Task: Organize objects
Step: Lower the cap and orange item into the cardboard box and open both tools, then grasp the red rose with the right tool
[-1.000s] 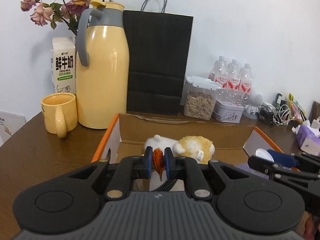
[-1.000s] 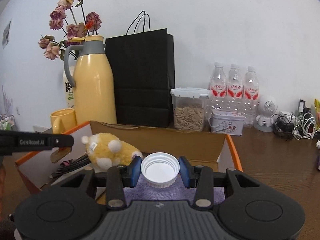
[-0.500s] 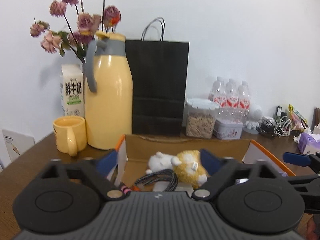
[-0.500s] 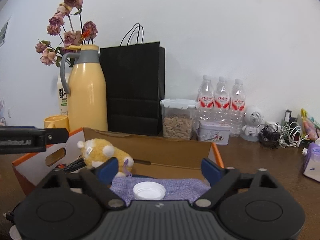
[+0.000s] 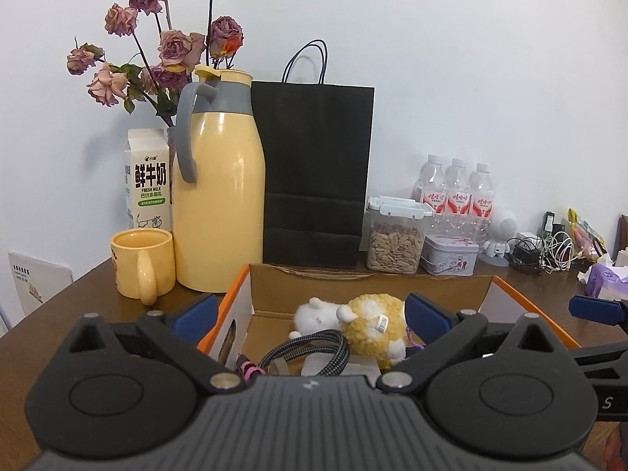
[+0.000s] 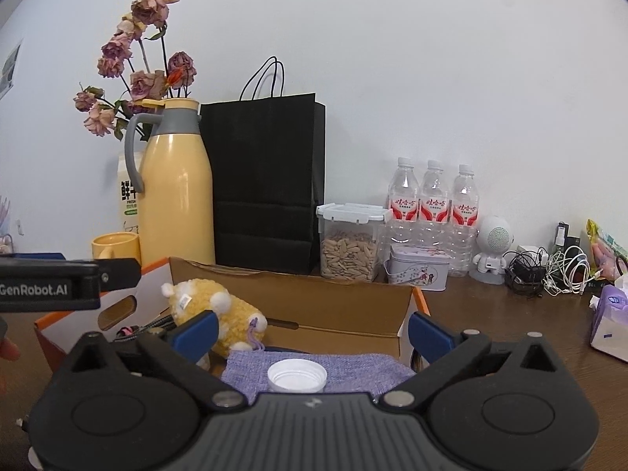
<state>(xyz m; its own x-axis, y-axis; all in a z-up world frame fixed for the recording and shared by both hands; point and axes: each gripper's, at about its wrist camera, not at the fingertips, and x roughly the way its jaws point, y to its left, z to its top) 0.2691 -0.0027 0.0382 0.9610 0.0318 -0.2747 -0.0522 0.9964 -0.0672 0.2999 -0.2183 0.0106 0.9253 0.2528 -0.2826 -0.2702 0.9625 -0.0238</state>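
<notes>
My left tongs [image 5: 310, 320] stood wide apart with nothing between their blue pads, held above the near-left part of the box [image 5: 369, 283]. My right tongs [image 6: 312, 331] were just as wide apart and empty, over the box's near-right part.

The box was plain brown cardboard inside, with orange edging and white outer faces, open at the top, its long axis running left to right across the dark wooden table [image 5: 59, 314]. A fuzzy yellow-and-white plush [image 5: 365, 324] lay on its side in the box, its long axis roughly left to right; in the left view its white head pointed left, and a small sewn tag showed on its back. Just in front of it a braided grey-black cable [image 5: 314, 347] lay in a loop, touching the plush, with a pink end near the left wall. In the right view a white ribbed plastic cap [image 6: 297, 375] sat open side up on a coarse purple woven cloth [image 6: 353, 365] at the near right of the box, between my right fingers but clear of both.

Behind the box stood a smooth yellow jug [image 5: 218, 192] with a grey handle, a matte black paper bag [image 5: 316, 172], a yellow mug [image 5: 143, 267] with its handle toward me, a clear tub [image 5: 396, 243] of seeds and three water bottles [image 5: 455, 192].
</notes>
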